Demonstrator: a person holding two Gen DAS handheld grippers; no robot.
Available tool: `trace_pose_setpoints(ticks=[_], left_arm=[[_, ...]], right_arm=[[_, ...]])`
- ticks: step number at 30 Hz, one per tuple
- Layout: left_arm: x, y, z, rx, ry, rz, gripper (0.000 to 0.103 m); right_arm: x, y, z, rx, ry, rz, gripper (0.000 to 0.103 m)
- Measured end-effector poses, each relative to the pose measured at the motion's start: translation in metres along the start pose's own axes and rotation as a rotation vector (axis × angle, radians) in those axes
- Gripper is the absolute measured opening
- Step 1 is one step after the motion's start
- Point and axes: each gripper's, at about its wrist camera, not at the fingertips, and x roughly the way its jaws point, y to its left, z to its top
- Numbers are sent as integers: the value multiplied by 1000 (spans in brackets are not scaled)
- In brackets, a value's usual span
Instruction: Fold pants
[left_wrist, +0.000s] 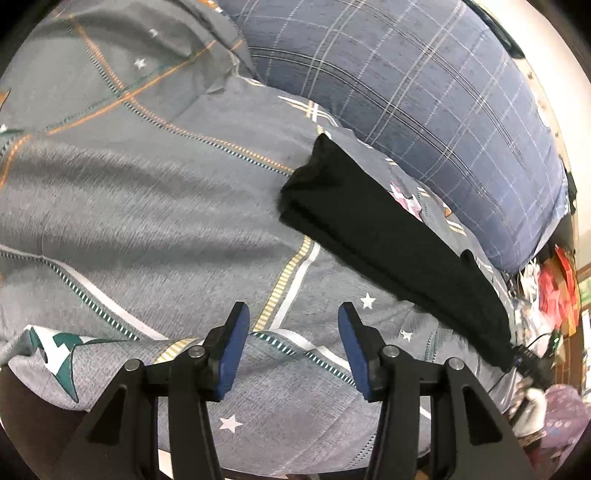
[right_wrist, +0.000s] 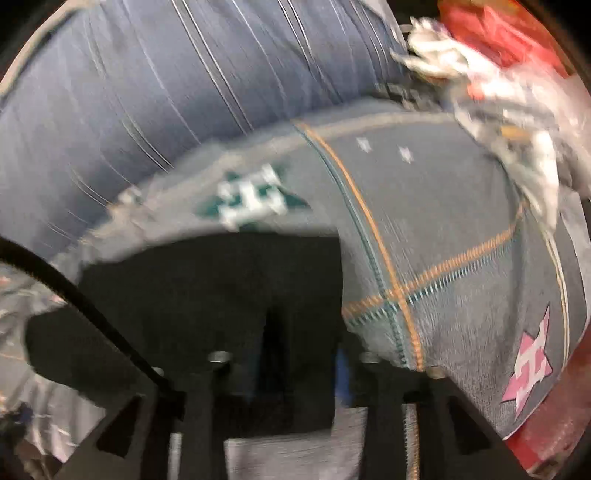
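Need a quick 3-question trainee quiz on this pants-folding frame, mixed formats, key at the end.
1. True or false: the left gripper holds the black pants.
2. Multiple choice: in the left wrist view, what lies just beyond the pants? A) a wooden chair B) a blue plaid pillow C) a laundry basket
3. Fill in: the pants lie on a grey bedsheet printed with small white ____.

Key
1. False: its blue pads stand apart with only sheet between them.
2. B
3. stars

Note: the right wrist view is motion-blurred; the pants fill the area around the right gripper, but a grip cannot be confirmed.
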Motion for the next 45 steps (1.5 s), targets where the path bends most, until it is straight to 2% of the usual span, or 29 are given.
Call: trace_pose_setpoints(ticks=[2, 4, 7, 9, 11, 14, 15, 18, 20, 21, 22, 24, 27, 31, 33, 35, 36, 37, 38, 39, 41, 45], left_arm=[[-2, 3, 1, -3, -7, 2, 49], [-3, 6, 3, -6, -16, 5, 50], [2, 9, 13, -6, -20, -9, 53], [10, 9, 21, -1, -26, -25, 53], [21, 7, 33, 5, -46, -55, 53], [45, 12, 52, -16, -53, -102, 53], [54, 14, 58, -25, -50, -120, 53], [78, 17, 72, -29, -57, -134, 53], [84, 14, 76, -11, -74, -152, 52], [86, 12, 77, -3, -76, -169, 52], [89, 11, 77, -3, -66, -201, 52], [92, 13, 76, -16, -64, -251, 52], [92, 21, 75, -42, -81, -293, 47], [95, 30, 75, -80, -91, -332, 44], [96, 30, 73, -91, -101, -334, 44], [95, 31, 72, -90, -111, -335, 41], [95, 30, 72, -84, -110, -331, 33], [97, 30, 73, -77, -96, -328, 19], [97, 32, 73, -79, -77, -335, 10], [96, 34, 73, -95, -73, -354, 10], [90, 33, 73, -104, -70, -374, 10], [64, 13, 70, -50, -107, -377, 10]], right_arm=[[-4, -3, -3, 12, -31, -20, 55], [-18, -2, -2, 32, -73, -40, 55], [-59, 16, 0, -2, -223, -165, 55], [-81, 41, 2, -46, -287, -148, 55], [-94, 76, 4, -121, -307, -60, 55], [-90, 153, 2, -278, -238, 150, 57], [-83, 183, 0, -327, -184, 237, 57], [-58, 267, -9, -423, -34, 413, 57], [-41, 322, -14, -470, 66, 490, 57], [-30, 358, -17, -504, 116, 518, 57], [-22, 377, -20, -530, 145, 524, 57], [2, 439, -25, -606, 231, 505, 57], [34, 498, -42, -685, 345, 441, 57], [65, 560, -63, -824, 349, 235, 57], [81, 575, -72, -860, 375, 126, 60], [91, 579, -78, -873, 389, 57, 67], [92, 581, -81, -891, 379, 31, 68], [92, 583, -84, -910, 375, 16, 68], [91, 583, -88, -935, 370, 1, 65], [88, 584, -92, -960, 354, -7, 48], [80, 583, -95, -980, 330, -6, 20], [46, 562, -85, -939, 276, 94, 16]])
